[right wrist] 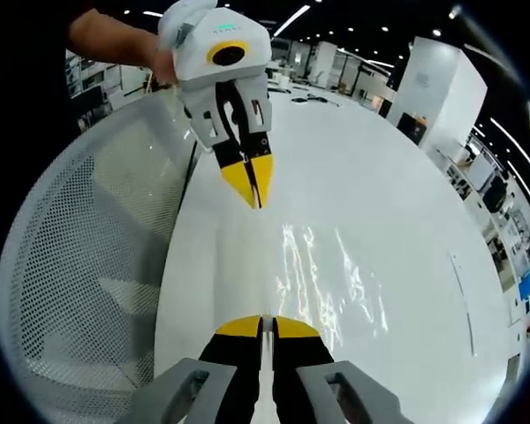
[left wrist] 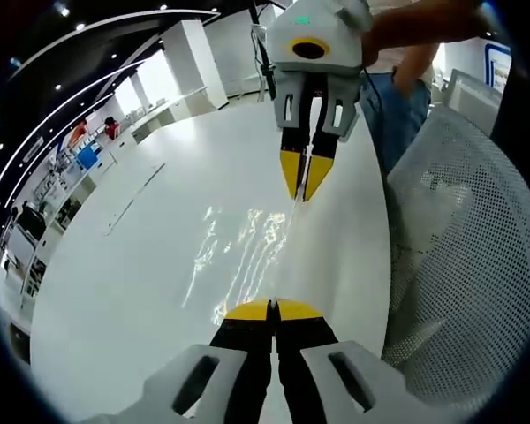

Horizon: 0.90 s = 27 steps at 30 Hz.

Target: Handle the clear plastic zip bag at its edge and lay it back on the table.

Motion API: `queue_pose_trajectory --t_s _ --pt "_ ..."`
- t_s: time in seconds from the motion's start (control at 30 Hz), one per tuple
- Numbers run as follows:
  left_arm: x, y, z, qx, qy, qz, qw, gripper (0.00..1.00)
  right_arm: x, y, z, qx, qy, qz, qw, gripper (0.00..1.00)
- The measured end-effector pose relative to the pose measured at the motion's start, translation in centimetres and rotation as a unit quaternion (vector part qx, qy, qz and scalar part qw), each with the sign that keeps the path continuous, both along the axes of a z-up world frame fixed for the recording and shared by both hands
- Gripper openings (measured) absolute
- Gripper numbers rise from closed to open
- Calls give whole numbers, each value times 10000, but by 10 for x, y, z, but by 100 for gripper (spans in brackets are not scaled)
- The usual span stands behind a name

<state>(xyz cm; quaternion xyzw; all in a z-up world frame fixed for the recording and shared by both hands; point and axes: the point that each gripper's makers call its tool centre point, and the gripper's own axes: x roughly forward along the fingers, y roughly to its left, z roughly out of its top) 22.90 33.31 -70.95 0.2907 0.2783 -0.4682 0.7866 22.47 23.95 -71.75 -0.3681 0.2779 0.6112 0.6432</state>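
Your two grippers hold the bag stretched between them.
Your left gripper (left wrist: 274, 311) and right gripper (right wrist: 267, 323) each pinch one edge of the clear zip bag (left wrist: 247, 252), spanning tip to tip above the white table (left wrist: 141, 265).

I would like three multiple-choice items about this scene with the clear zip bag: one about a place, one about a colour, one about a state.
1. Where is the clear plastic zip bag?
A. stretched between both grippers above the white table
B. on the mesh chair
C. on the floor

2. What colour are the jaw tips?
A. red
B. yellow
C. green

3. How do the jaws of the left gripper stand?
A. wide open
B. shut on the bag's edge
C. half open, holding nothing

Answers: 1 A, the right gripper grips the opposite edge; 2 B, tips look yellow; 3 B, tips meet on the film.
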Motion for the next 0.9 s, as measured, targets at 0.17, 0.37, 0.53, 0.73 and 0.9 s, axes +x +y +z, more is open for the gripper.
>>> queue_pose_trajectory --t_s 0.17,0.37,0.53,0.73,0.9 --pt "1 0 0 2 6 7 10000 0 1 -4 -2 -24 25 -50 10000 0" --pt "1 -1 0 8 5 13 10000 0 2 -7 -2 -82 10 -61 9999 0" --pt "1 -1 1 5 7 26 10000 0 5 -11 -3 -140 1 -97 9999 0" --pt "0 -1 2 5 4 31 10000 0 7 -17 -5 -199 -1 -144 9997 0" --pt "-1 -2 2 10 20 8 10000 0 5 -21 -6 -217 -2 -171 9996 0"
